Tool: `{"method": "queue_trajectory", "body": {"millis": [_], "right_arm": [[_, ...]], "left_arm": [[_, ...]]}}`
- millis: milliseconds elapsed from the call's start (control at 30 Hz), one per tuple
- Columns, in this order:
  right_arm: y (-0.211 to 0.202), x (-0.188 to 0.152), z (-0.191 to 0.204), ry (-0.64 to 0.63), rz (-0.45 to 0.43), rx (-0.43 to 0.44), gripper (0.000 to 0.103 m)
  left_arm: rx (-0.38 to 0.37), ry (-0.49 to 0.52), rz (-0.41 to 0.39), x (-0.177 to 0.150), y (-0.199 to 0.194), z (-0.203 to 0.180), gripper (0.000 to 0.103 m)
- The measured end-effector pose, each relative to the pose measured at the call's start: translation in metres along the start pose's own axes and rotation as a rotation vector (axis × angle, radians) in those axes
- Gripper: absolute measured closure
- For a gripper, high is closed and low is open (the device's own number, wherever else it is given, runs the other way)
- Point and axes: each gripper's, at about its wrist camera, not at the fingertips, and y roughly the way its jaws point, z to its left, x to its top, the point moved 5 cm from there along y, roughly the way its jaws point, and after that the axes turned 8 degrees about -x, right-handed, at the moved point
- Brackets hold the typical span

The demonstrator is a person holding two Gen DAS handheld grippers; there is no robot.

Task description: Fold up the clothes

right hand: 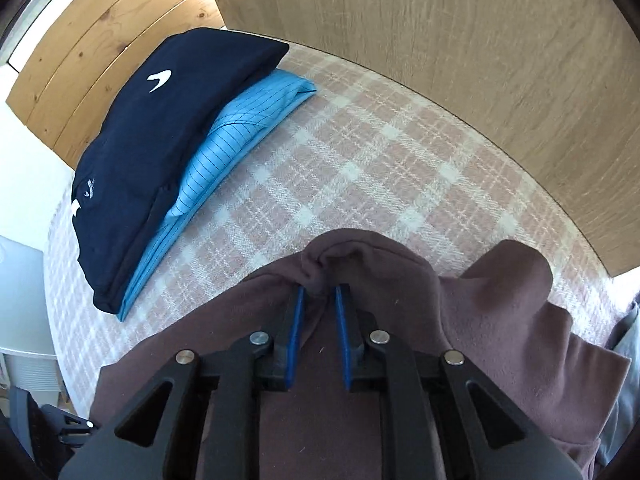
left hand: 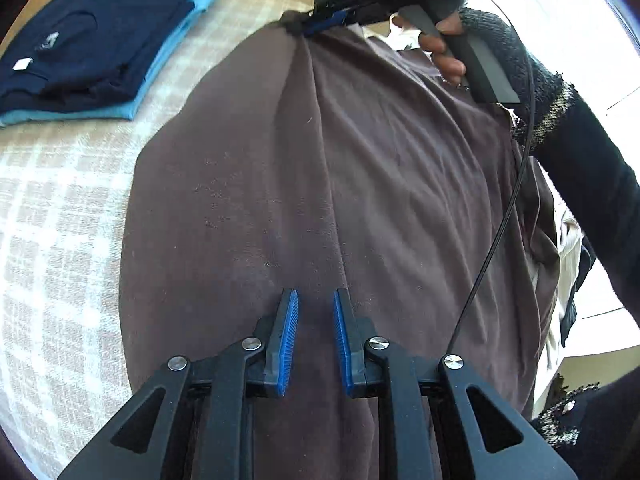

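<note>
Left wrist view looks down on a dull purple-brown soft garment [left hand: 320, 168] spread over a pink-and-white checked blanket [left hand: 60, 208]. At the near edge, the left tool [left hand: 315, 300] hovers over the cloth with its blue-padded fingers [left hand: 289, 320] spread apart and nothing between them; whether the tips touch the fabric cannot be told. At the far end, the right tool [left hand: 316, 26] pinches a bunched corner of the garment, and folds fan out from that point toward the near side. A hand [left hand: 440, 36] in a dark fingerless glove holds the tool's grip, with a dark knitted sleeve [left hand: 580, 160] and a thin black cable [left hand: 500, 216] running down the right side. At far left a folded navy blue garment [left hand: 84, 40] lies on top of a folded light blue garment [left hand: 168, 60].

Right wrist view shows the right tool [right hand: 320, 292] with a gathered ridge of the purple-brown garment [right hand: 500, 312] clamped between its blue pads [right hand: 297, 320]. The cloth lies in loose humps to the right. Beyond it the checked blanket [right hand: 380, 152] stretches to a light wooden board [right hand: 440, 32] at the far side. To the left, well apart from the held garment, the navy garment [right hand: 160, 140] with a small white logo rests on the light blue pinstriped one [right hand: 236, 136].
</note>
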Motion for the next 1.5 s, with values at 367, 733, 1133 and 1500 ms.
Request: {"method": "queue_trajectory", "body": {"millis": [367,733,1133,1500], "right_arm": [[-0.001,-0.043,0.066,-0.134,0.087,0.026,0.078],[-0.061,-0.087,0.145,-0.143,0.145,0.185,0.066],[-0.056,-0.152,0.258,-0.388,0.264,0.167,0.066],[-0.020,-0.159,0.280,-0.130,0.476,0.072,0.066]], "left_arm": [[0.146,-0.176,-0.183,-0.070,-0.113,0.037,0.086],[0.117,-0.340,-0.177,-0.186,-0.135,0.056,0.079],[0.129,-0.365,-0.219,-0.238,-0.138,0.042,0.074],[0.142,-0.110,-0.138,-0.218,-0.132,0.051,0.074]]}}
